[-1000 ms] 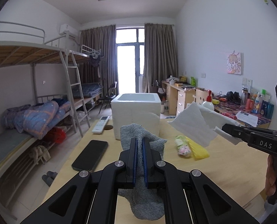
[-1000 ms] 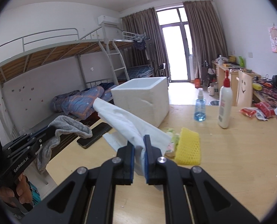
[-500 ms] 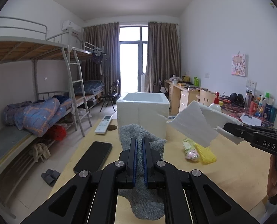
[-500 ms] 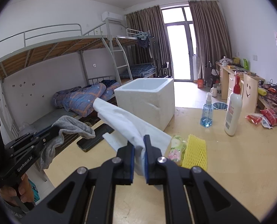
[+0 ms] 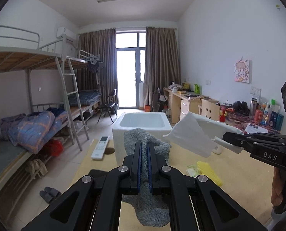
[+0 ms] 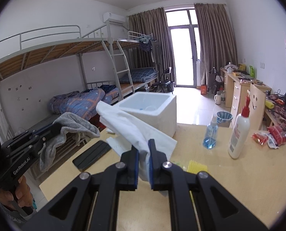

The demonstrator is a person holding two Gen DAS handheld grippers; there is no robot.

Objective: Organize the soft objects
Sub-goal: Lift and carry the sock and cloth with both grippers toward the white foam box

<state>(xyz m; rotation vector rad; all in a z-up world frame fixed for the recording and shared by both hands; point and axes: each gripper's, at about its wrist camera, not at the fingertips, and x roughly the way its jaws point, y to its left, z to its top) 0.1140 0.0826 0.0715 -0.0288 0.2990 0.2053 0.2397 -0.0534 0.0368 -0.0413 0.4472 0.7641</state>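
Here, the left gripper (image 5: 144, 150) clamps a grey towel (image 5: 141, 136); the right gripper (image 6: 143, 150) pinches a white cloth (image 6: 123, 123), foam box (image 6: 158, 111) at twelve o'clock.

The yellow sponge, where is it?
In the left wrist view the yellow sponge lies on the table, right of the fingers, beside a small packet.

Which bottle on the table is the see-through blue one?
The small spray bottle. The taller pump bottle beside it is white with a red top.

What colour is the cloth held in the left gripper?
Grey; the cloth is a plain grey towel, showing best in the left wrist view.
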